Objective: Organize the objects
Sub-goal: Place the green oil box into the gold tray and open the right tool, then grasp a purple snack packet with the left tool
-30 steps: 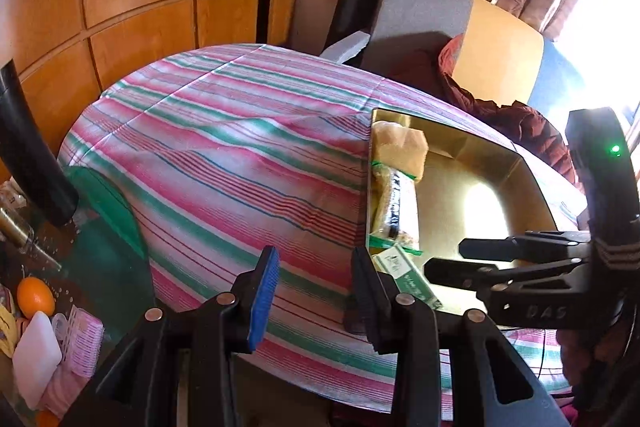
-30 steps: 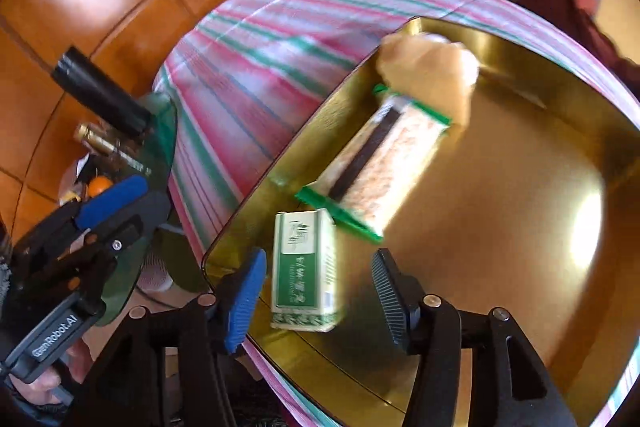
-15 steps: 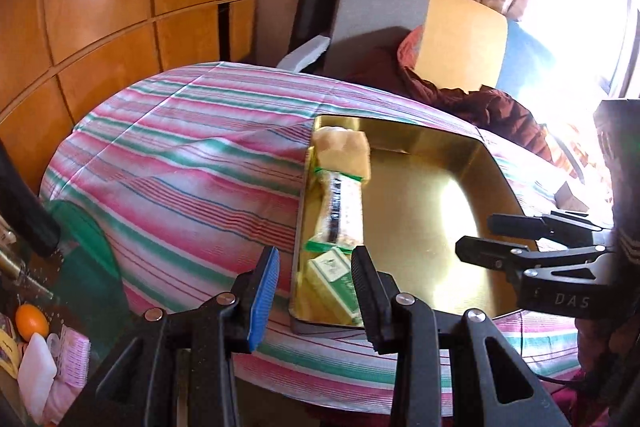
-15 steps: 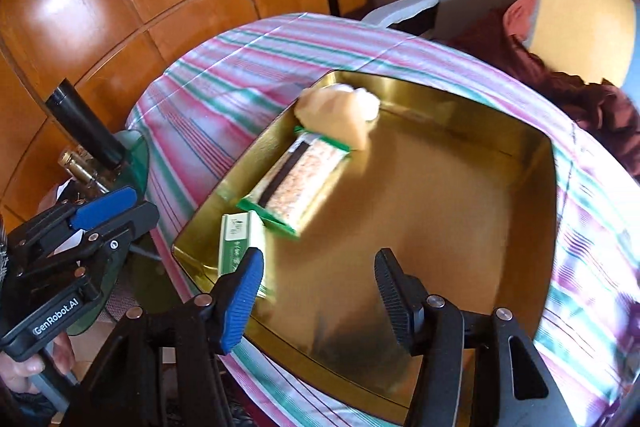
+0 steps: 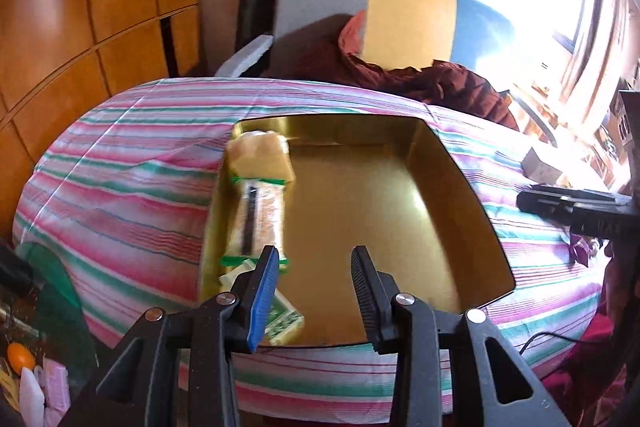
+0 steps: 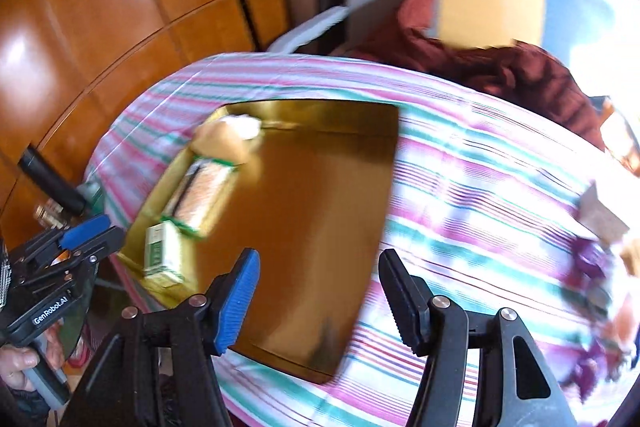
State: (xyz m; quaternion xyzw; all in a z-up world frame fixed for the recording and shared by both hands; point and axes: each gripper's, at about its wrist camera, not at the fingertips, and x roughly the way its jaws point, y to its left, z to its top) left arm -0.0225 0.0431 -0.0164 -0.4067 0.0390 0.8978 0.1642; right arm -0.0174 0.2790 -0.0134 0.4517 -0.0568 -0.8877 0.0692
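Both tools have drawn back from the gold tray (image 5: pixel 460 195); the green box (image 6: pixel 162 259) now lies there, released. Right tool (image 6: pixel 316 293) is opening, empty. Left tool (image 5: pixel 314 283) stands narrow, holding nothing.

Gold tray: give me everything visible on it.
The gold tray is a shallow, shiny, rectangular piece that looks like metal, with low walls and a mirror-like floor. It lies flat on the striped cloth. Along one side wall sit three things in a row: a pale wrapped bun at the far end, a long green-edged snack packet, and a small green box nearest. The rest of its floor is bare. Neither gripper touches it.
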